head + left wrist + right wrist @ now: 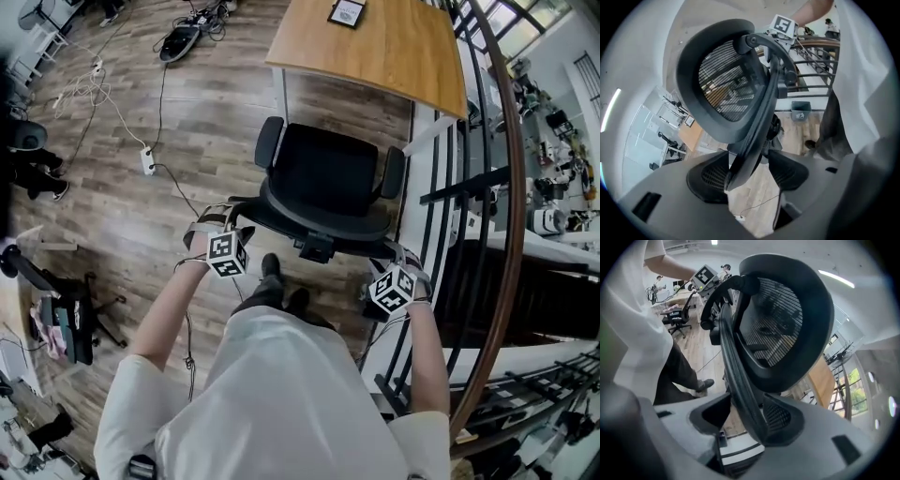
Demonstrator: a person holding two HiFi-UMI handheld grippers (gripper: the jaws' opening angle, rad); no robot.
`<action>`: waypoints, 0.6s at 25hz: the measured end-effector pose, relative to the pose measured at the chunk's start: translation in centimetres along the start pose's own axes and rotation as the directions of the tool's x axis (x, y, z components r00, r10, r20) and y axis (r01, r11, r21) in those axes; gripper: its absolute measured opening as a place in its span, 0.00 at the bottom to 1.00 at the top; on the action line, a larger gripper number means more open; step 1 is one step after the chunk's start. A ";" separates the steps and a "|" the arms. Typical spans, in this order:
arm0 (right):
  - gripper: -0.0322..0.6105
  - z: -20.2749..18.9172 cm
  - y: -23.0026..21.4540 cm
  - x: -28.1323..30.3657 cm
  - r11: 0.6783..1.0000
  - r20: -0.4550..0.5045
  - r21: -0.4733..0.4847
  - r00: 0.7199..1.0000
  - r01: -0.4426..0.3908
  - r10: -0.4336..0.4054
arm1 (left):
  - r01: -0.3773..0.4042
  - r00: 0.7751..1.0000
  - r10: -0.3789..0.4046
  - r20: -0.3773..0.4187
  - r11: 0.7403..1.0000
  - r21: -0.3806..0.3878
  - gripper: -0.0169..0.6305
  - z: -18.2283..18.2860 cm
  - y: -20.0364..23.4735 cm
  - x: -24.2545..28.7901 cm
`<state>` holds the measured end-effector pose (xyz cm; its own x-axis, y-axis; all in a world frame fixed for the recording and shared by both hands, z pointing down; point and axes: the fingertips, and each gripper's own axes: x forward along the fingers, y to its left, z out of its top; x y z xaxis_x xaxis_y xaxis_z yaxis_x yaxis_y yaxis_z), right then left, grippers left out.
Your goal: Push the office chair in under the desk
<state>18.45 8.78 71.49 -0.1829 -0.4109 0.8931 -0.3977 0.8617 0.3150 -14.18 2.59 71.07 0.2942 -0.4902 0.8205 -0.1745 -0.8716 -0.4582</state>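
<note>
A black office chair (323, 173) stands on the wood floor, its seat facing the wooden desk (384, 47) just beyond it. Its mesh backrest (319, 223) is nearest to me. My left gripper (223, 227) is at the backrest's left edge. In the left gripper view the backrest rim (750, 154) runs between the jaws of that gripper (750, 169), against the left pad, with a gap to the right pad. My right gripper (396, 258) is at the right edge. There the rim (740, 394) lies along the right pad of the gripper (745, 417); the left pad stands apart. Both are open.
A black metal railing with a curved wooden handrail (502, 187) runs close along the right of the chair. A power strip (148, 160) and cables lie on the floor at left. Another dark chair (70, 319) stands at the far left. My feet (281, 281) are behind the backrest.
</note>
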 end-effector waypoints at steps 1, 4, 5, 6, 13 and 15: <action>0.36 -0.2 0.0 0.4 1.000 -0.015 -0.025 1.000 0.006 -0.006 | 0.003 1.000 -0.003 -0.007 1.000 0.024 0.42 -0.1 0.0 0.3; 0.37 -0.5 -0.1 1.1 0.996 -0.054 -0.085 0.998 0.014 -0.019 | 0.013 0.999 -0.009 -0.040 0.995 0.103 0.42 -0.6 0.0 1.4; 0.37 -0.6 0.0 1.4 0.994 -0.071 -0.111 0.997 0.016 -0.024 | 0.014 0.998 -0.007 -0.056 0.992 0.128 0.42 -0.9 0.0 1.8; 0.37 -0.9 0.1 1.6 0.990 -0.091 -0.143 0.995 0.017 -0.031 | 0.015 0.998 -0.005 -0.070 0.989 0.149 0.42 -1.2 0.0 2.3; 0.37 -1.8 0.5 4.1 0.966 -0.191 -0.259 0.981 -0.011 -0.041 | 0.046 0.992 -0.017 -0.125 0.971 0.234 0.41 -2.3 0.2 5.0; 0.37 -2.3 0.5 4.8 0.958 -0.221 -0.286 0.974 -0.010 -0.056 | 0.056 0.989 -0.018 -0.144 0.963 0.264 0.38 -2.6 0.1 5.6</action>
<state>19.41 7.91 76.72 0.0428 -0.3827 0.9229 -0.1219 0.9148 0.3850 -15.04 -0.19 76.53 0.1593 -0.4684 0.8690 0.0967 -0.8686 -0.4859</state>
